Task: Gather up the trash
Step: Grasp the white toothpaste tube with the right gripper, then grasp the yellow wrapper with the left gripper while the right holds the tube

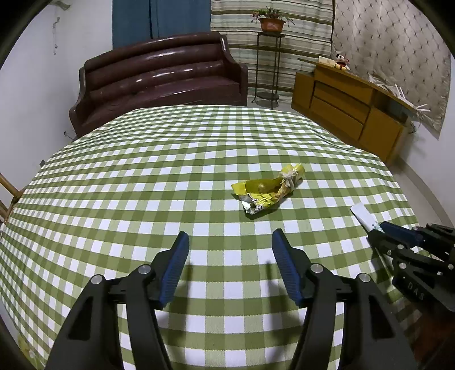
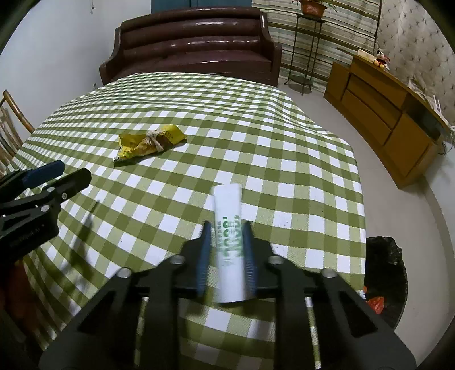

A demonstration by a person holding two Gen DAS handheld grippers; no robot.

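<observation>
Table [image 1: 142, 176], covered by a green-and-white checked cloth that drapes over every visible edge; its far edge lies close before a dark brown leather sofa [image 1: 159, 76], its right edge falls to bare pale floor [image 2: 398, 199]. Left gripper [image 1: 230, 242]: released, blue-padded fingers spread wide, hovering above bare cloth near the table's near side, nothing between them. Right gripper [image 2: 226, 230]: clenched on a white paper tube with green print [image 2: 229, 227], held lengthwise between the pads, its far end projecting past the fingertips over the cloth; the left wrist view shows the same tube [image 1: 364, 217] jutting from the right gripper [image 1: 378, 229] near the table's right edge. Crumpled yellow wrapper [image 1: 267, 190], knotted with pale string, lies flat on the cloth near the middle, apart from both grippers, ahead and slightly right of the left one, with bare cloth all round it. Black-lined trash bin [image 2: 384, 273] stands on the floor just beside the table's right near corner, below the cloth's edge, red-orange scraps inside. Wooden sideboard [image 2: 381, 119] along the right wall, well apart from the table across a band of floor; a soft toy [image 2: 381, 58] on top. Metal stand bearing a potted plant [image 1: 271, 22] between sofa and sideboard. Wooden chair [image 2: 11, 125] at the table's left edge.
</observation>
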